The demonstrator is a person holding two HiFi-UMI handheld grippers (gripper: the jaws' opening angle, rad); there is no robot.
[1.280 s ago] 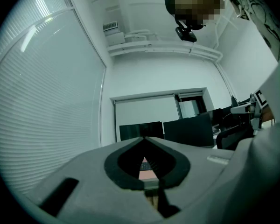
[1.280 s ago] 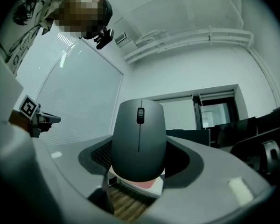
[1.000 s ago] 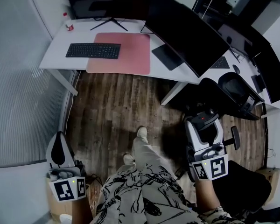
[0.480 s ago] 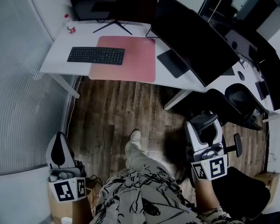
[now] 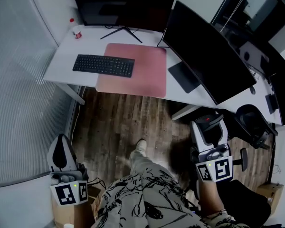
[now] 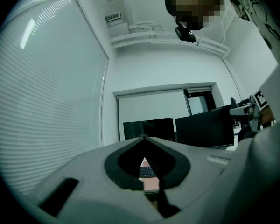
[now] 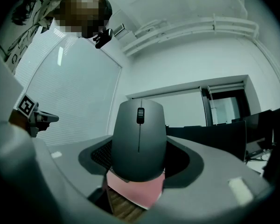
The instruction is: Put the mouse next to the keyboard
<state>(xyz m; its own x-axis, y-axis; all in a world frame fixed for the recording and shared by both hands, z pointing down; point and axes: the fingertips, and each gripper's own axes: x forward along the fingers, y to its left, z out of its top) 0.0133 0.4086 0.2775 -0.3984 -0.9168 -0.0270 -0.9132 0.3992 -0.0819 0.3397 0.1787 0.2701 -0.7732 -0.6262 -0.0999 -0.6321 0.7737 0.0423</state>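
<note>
A dark grey mouse (image 7: 139, 139) with a scroll wheel stands upright between the jaws of my right gripper (image 7: 138, 169), which is shut on it. In the head view that right gripper (image 5: 208, 127) hangs low at the right, over the wooden floor, with the mouse (image 5: 207, 120) at its tip. The black keyboard (image 5: 103, 65) lies on the white desk (image 5: 61, 56), its right end on a pink desk mat (image 5: 140, 72). My left gripper (image 5: 61, 155) hangs at the lower left; its jaws are shut with nothing between them (image 6: 144, 169).
Two large black monitors (image 5: 123, 6) (image 5: 209, 51) stand on the desk. A black office chair (image 5: 254, 122) sits at the right. A frosted glass wall (image 5: 19, 103) runs along the left. The person's legs and shoe (image 5: 140, 148) are over the wooden floor (image 5: 118, 122).
The view has shifted toward the desk: the keyboard, mat and monitors sit lower and further right in the head view. Both grippers hold the same pose.
</note>
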